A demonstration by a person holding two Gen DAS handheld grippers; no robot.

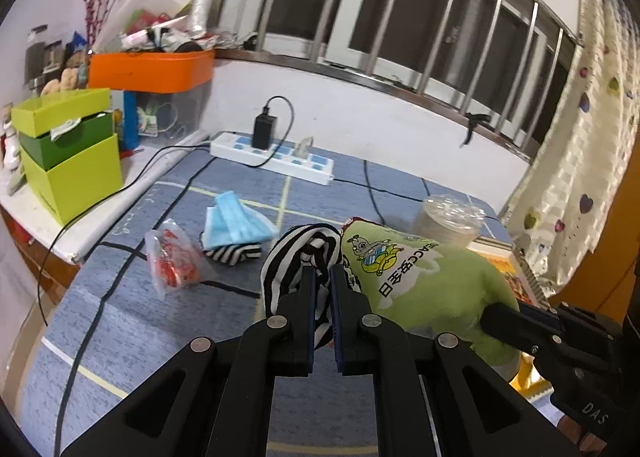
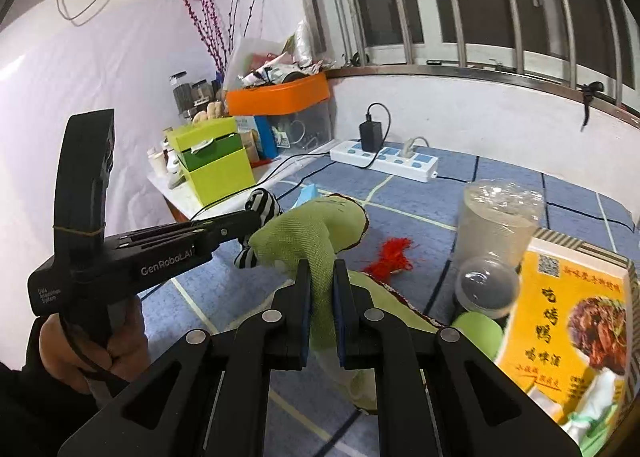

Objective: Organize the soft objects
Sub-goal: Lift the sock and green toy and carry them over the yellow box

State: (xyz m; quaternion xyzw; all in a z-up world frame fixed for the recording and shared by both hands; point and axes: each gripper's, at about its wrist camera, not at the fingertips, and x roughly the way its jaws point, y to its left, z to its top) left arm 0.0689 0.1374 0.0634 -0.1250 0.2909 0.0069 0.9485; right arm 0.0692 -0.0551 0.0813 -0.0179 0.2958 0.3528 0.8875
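My left gripper is shut on a black-and-white striped sock, held above the blue bed cover; the sock also shows in the right wrist view. My right gripper is shut on a green glove with a printed logo, lifted beside the sock; the glove fills the right of the left wrist view. A second striped sock lies under blue face masks. A red-and-white plastic packet lies left of them. Red yarn lies on the cover.
A white power strip with a black charger sits at the far edge. Green boxes and an orange-lidded bin stand on the left shelf. A clear plastic cup and a yellow food box stand at the right.
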